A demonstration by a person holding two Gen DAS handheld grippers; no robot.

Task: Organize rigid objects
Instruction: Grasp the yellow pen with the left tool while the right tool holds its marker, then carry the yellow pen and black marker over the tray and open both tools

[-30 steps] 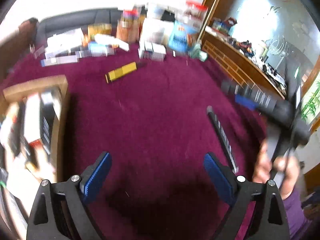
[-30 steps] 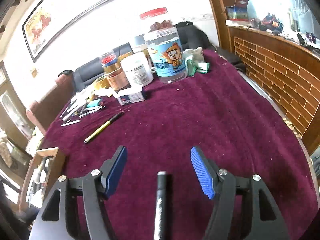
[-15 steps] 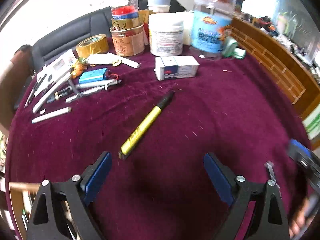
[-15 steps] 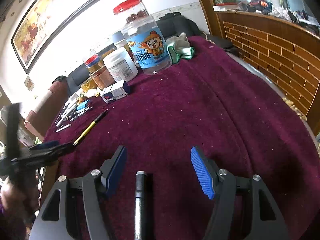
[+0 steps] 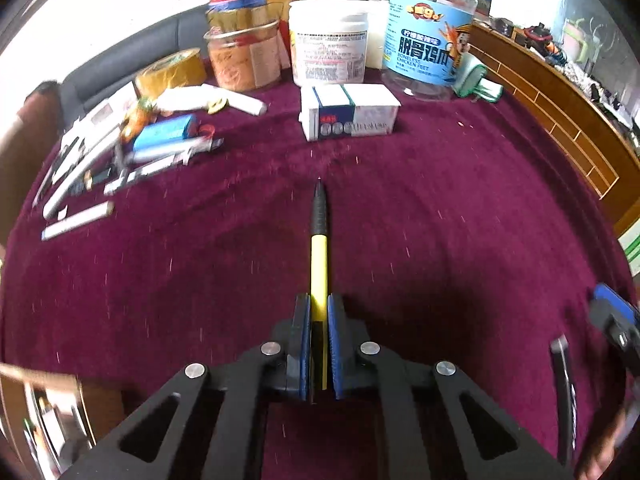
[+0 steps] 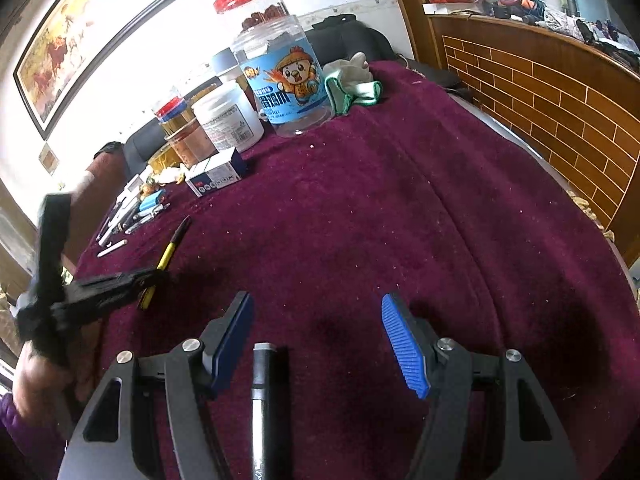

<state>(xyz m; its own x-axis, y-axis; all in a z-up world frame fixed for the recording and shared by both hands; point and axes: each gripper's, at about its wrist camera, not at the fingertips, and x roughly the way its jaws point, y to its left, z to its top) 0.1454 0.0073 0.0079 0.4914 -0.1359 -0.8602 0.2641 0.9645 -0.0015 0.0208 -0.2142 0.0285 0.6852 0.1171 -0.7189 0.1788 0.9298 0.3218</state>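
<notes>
Pen: yellow pen, slim yellow barrel, black ribbed grip, fine tip pointing away toward the white box.
Left gripper: blue pads have just been closing and now pinch the pen's rear end; tip low over the cloth.
Right gripper: jaws stand apart; a black marker lies between them, touching neither pad.
Surface: maroon cloth, velvety, lint-specked.
Back row: clear snack jar, white tub, tape roll.
Room: brick-pattern wood ledge, framed painting.
</notes>
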